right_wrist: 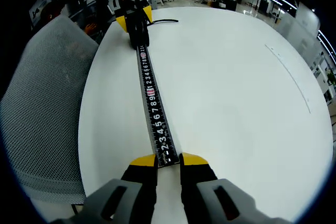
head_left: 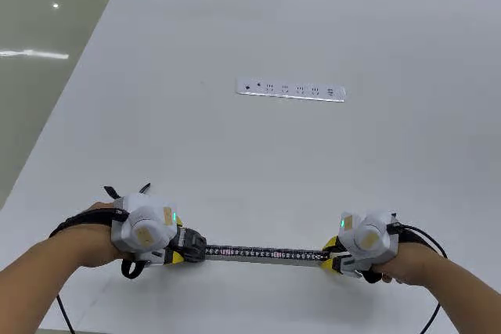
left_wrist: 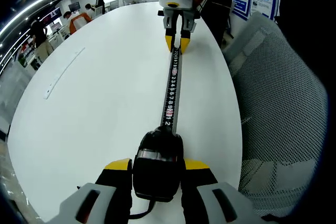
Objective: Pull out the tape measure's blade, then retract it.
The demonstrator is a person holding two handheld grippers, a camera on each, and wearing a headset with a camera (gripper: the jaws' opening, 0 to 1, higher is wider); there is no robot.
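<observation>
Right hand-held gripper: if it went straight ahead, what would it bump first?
Probably the tape measure's black case, gripped by the left hand-held gripper. The right hand-held gripper pinches the end of the blade and points along it toward the case.

Big white table [head_left: 235, 37] w/ a long white power strip [head_left: 290, 90] lying flat near the middle, plug holes facing up. Shiny grey-green floor [head_left: 39, 76] on the left. Grey mesh chair [left_wrist: 283, 103] just beside the table edge. Some ppl [left_wrist: 79, 20] far back in the room.
</observation>
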